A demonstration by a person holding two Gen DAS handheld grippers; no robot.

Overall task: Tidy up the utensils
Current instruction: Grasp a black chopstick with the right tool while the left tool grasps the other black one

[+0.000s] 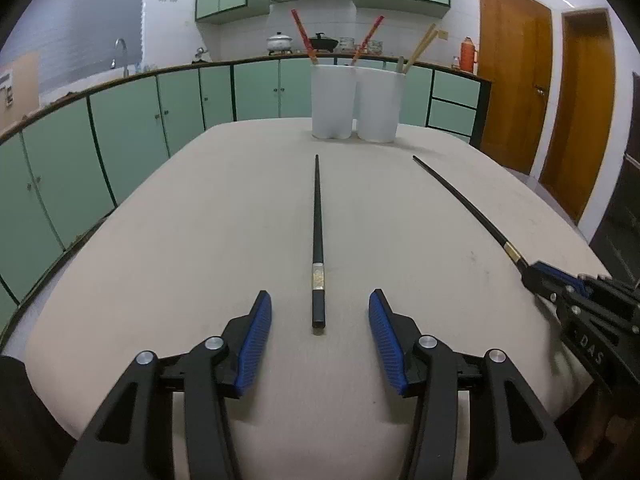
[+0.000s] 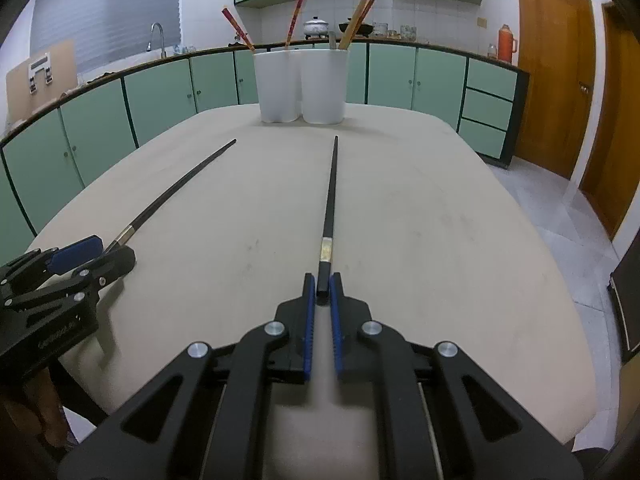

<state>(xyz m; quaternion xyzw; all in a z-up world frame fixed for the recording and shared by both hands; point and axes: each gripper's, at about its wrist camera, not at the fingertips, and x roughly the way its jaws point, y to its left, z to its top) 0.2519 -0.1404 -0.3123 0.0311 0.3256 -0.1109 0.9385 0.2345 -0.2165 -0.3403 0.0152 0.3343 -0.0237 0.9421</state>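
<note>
Two long black chopsticks with silver bands lie on the beige table. My left gripper is open, its blue pads either side of the near end of one chopstick, not touching it. My right gripper is shut on the near end of the other chopstick, which points toward the holders. The right gripper also shows at the right in the left wrist view. Two white cylindrical holders stand at the far table edge with red and wooden chopsticks in them.
Green kitchen cabinets and a counter with a sink, pots and a red thermos run behind the table. Wooden doors are at the right. In the right wrist view, tiled floor lies beyond the table's right edge.
</note>
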